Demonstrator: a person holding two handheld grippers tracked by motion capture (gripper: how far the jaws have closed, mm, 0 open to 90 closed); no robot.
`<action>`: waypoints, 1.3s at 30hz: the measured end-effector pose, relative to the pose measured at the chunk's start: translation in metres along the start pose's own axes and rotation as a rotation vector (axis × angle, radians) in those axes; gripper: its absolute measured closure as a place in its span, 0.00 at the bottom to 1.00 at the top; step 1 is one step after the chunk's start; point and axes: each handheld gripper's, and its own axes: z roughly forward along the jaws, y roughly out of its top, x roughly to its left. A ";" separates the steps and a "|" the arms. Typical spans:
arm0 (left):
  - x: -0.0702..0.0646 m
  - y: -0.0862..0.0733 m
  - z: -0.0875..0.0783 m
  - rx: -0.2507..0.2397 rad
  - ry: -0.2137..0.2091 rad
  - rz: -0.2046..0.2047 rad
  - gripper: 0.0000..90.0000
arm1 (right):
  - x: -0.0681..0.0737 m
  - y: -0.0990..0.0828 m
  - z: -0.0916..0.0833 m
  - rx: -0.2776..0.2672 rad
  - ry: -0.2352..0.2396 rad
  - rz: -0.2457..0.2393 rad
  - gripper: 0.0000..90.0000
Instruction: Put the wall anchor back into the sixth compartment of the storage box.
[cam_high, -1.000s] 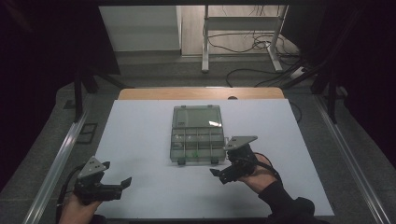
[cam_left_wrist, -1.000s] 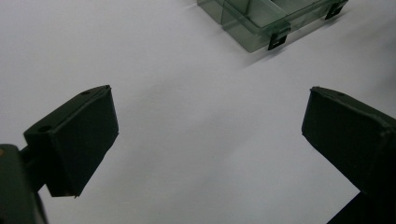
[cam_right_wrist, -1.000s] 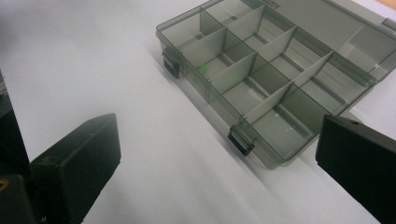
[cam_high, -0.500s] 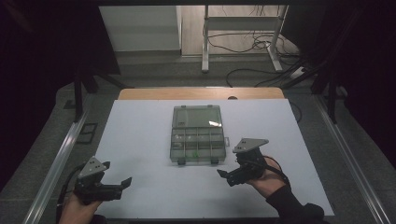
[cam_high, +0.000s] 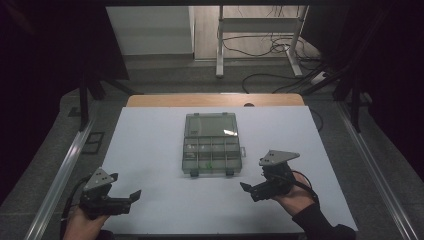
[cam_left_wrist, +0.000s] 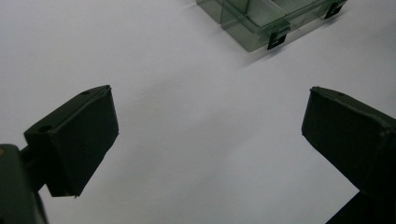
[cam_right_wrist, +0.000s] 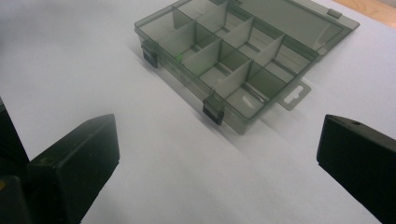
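Note:
A clear grey compartment box (cam_high: 211, 145) lies in the middle of the white table top (cam_high: 150, 140), its lid folded flat behind it. A small green bit (cam_high: 210, 165) sits in a front compartment; the right gripper view shows the green bit (cam_right_wrist: 178, 58) too. My right gripper (cam_high: 248, 191) is open at the front right, off the box's (cam_right_wrist: 243, 51) front right corner, holding nothing. Held low at the front left, my left gripper (cam_high: 131, 199) is open, well apart from the box (cam_left_wrist: 261, 18). Both pairs of jaws stand wide apart over bare table.
A wooden strip (cam_high: 215, 100) borders the table's far edge. Metal rails (cam_high: 60, 175) run along both sides. Behind the table, a white frame (cam_high: 260, 35) and cables (cam_high: 270, 50) stand on the floor.
My right gripper has drawn back from the box's front right corner, moving right and toward the person. The left gripper and the box have stayed put.

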 end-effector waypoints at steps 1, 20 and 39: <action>0.000 0.000 0.000 0.000 0.000 0.000 0.05 | -0.001 -0.001 -0.001 0.001 -0.005 -0.002 0.00; 0.001 0.000 -0.001 -0.011 -0.011 -0.013 0.04 | -0.007 -0.021 -0.018 0.002 -0.048 0.053 0.00; 0.001 0.000 -0.001 -0.011 -0.011 -0.011 0.04 | -0.013 -0.040 -0.035 0.015 -0.089 0.095 0.00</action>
